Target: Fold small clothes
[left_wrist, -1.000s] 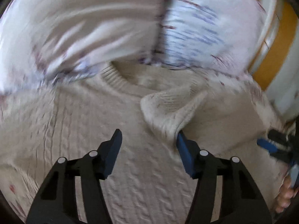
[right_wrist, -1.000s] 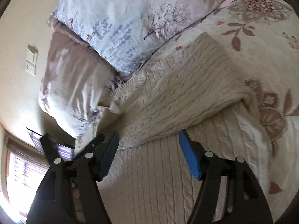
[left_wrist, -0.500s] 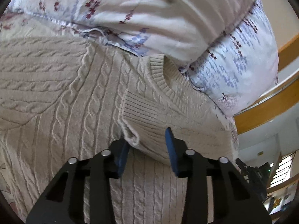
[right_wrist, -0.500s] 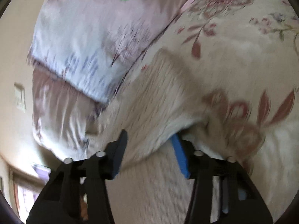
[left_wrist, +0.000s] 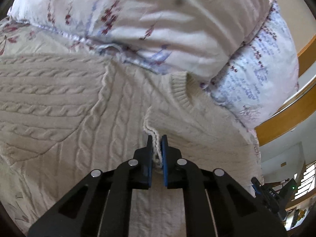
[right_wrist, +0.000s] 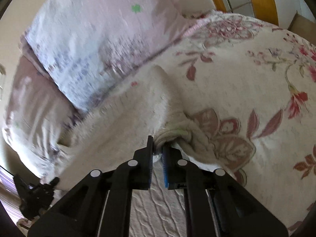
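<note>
Cream cable-knit sweater (left_wrist: pixel 83 118): left gripper (left_wrist: pixel 157 148) pinches cuff, right gripper (right_wrist: pixel 157 150) pinches folded edge; right view motion-blurred.

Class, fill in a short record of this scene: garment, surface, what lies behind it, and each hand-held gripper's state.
garment: cream cable-knit sweater, partly folded
surface: floral bedspread
behind: floral pillows
left hand-held gripper: shut on a sweater edge
right hand-held gripper: shut on a sweater fold; view blurred

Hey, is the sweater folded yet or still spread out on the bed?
Partly folded. One sleeve lies across the front of the sweater, and both tongs, left and right, pinch its edges.
</note>
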`<state>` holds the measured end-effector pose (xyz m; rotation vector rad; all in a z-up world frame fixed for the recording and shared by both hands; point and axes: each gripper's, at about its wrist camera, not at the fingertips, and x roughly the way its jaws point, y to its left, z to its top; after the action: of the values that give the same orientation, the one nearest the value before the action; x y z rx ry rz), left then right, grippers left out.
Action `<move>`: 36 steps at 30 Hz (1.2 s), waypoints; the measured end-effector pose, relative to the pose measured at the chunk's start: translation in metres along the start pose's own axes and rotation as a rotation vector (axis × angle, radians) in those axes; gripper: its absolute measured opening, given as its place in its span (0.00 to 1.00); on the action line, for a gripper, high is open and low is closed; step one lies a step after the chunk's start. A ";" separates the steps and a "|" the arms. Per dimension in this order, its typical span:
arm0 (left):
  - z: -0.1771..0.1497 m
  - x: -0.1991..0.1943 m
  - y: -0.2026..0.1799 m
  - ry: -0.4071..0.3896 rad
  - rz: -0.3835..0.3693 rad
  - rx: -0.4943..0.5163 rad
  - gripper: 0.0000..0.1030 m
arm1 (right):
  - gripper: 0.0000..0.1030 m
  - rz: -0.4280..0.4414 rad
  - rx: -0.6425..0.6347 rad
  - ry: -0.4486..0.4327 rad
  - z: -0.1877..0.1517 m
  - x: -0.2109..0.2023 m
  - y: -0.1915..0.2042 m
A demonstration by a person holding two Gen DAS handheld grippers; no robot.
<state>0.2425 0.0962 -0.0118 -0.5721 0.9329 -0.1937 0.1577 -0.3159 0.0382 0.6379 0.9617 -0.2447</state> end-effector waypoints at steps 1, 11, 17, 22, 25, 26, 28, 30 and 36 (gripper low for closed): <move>-0.001 -0.002 0.004 0.012 -0.002 -0.008 0.12 | 0.17 -0.019 -0.013 0.005 -0.002 0.000 0.001; -0.017 -0.122 0.091 -0.145 0.027 -0.105 0.61 | 0.70 0.108 -0.117 -0.011 -0.033 -0.035 0.017; -0.019 -0.179 0.199 -0.263 0.152 -0.438 0.52 | 0.71 0.234 -0.170 0.043 -0.051 -0.027 0.033; -0.016 -0.192 0.242 -0.348 0.120 -0.619 0.41 | 0.71 0.291 -0.205 0.063 -0.058 -0.023 0.044; -0.010 -0.193 0.251 -0.390 0.110 -0.665 0.41 | 0.71 0.302 -0.205 0.080 -0.060 -0.020 0.043; -0.008 -0.192 0.253 -0.404 0.105 -0.678 0.41 | 0.71 0.307 -0.200 0.089 -0.061 -0.019 0.042; -0.002 -0.187 0.257 -0.424 0.087 -0.700 0.38 | 0.71 0.318 -0.190 0.095 -0.060 -0.018 0.039; 0.002 -0.184 0.262 -0.432 0.071 -0.720 0.35 | 0.71 0.324 -0.185 0.098 -0.060 -0.018 0.039; 0.008 -0.181 0.267 -0.453 0.023 -0.738 0.05 | 0.73 0.341 -0.195 0.108 -0.061 -0.017 0.040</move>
<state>0.1190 0.3938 -0.0257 -1.2256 0.5444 0.3124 0.1248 -0.2486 0.0437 0.6279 0.9492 0.1856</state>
